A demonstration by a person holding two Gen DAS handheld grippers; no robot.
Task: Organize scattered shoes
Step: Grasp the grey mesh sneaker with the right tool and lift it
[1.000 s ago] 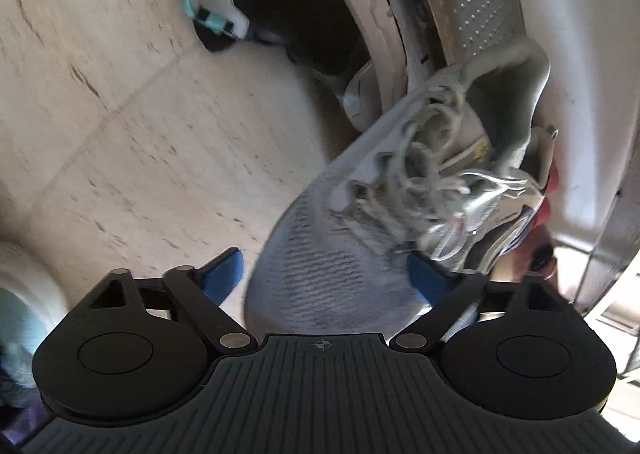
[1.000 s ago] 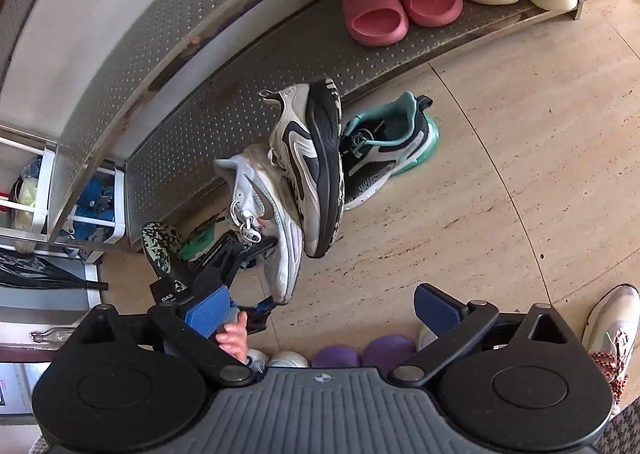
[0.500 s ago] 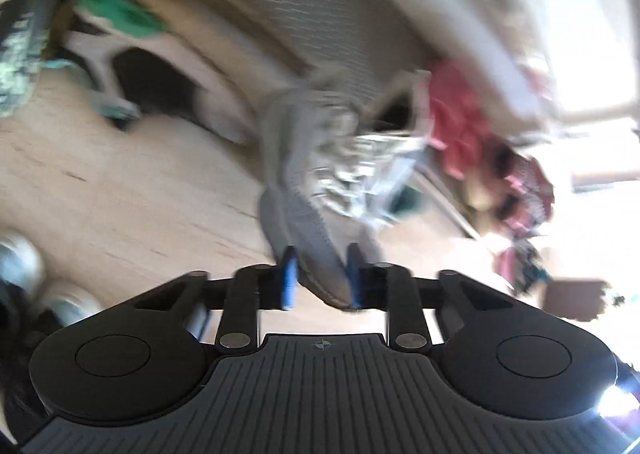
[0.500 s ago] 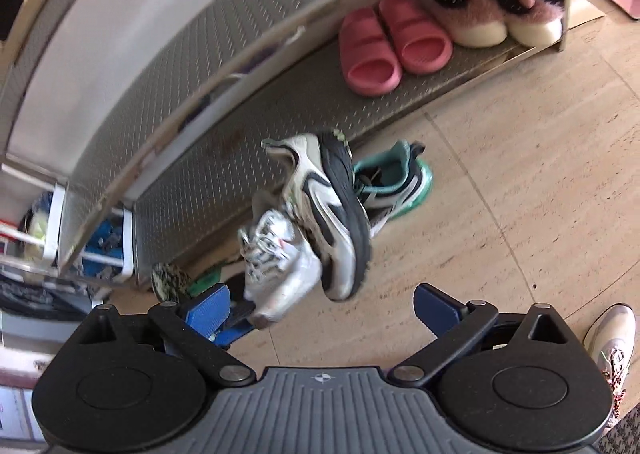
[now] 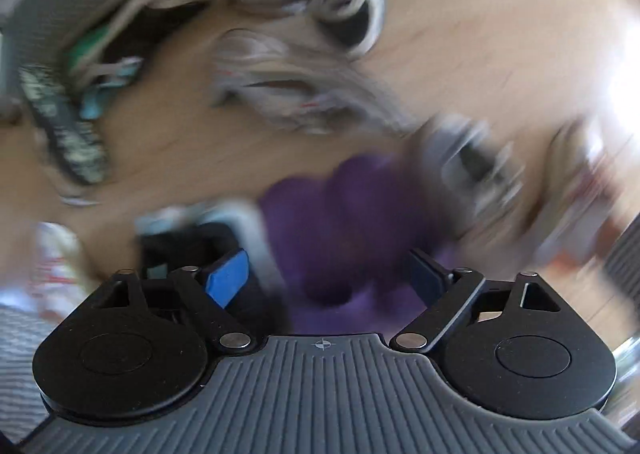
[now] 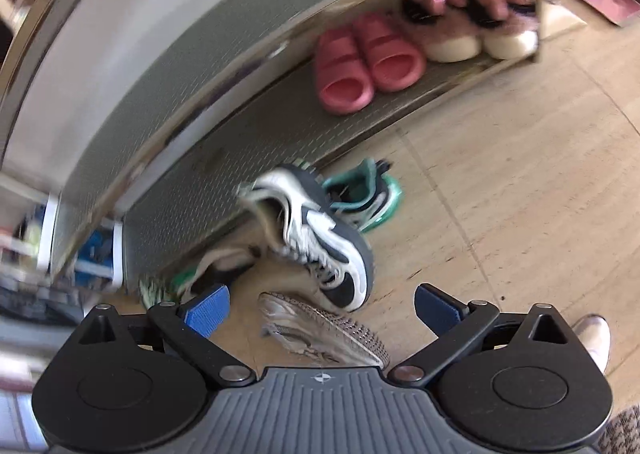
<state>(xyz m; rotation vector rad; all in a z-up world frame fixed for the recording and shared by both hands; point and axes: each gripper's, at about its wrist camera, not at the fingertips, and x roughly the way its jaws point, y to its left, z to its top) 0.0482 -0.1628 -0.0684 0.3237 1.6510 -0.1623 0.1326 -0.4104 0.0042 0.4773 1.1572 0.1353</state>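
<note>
A grey mesh sneaker (image 6: 320,330) lies on its side on the floor, just below my right gripper (image 6: 322,308), which is open and holds nothing. Behind it a black-and-white sneaker (image 6: 324,242) leans against a teal sneaker (image 6: 368,198) at the foot of the metal shoe rack (image 6: 240,126). The left wrist view is blurred. My left gripper (image 5: 328,280) points down with its jaws opening and nothing between them. Purple slippers (image 5: 340,214) lie on the floor below it, and the grey sneaker (image 5: 288,82) lies farther off.
Pink slides (image 6: 360,66) and fluffy pink slippers (image 6: 468,26) stand on the rack's low shelf. A green-trimmed sneaker (image 5: 100,66) lies tipped by the rack's left end. A white shoe (image 6: 592,338) sits at the right edge. Tan floor tiles (image 6: 520,174) stretch to the right.
My left gripper shut on the grey sneaker's toe, carried it off, then let go; the sneaker now lies on the floor. The black-and-white sneaker has tipped over. The left gripper swung over the purple slippers.
</note>
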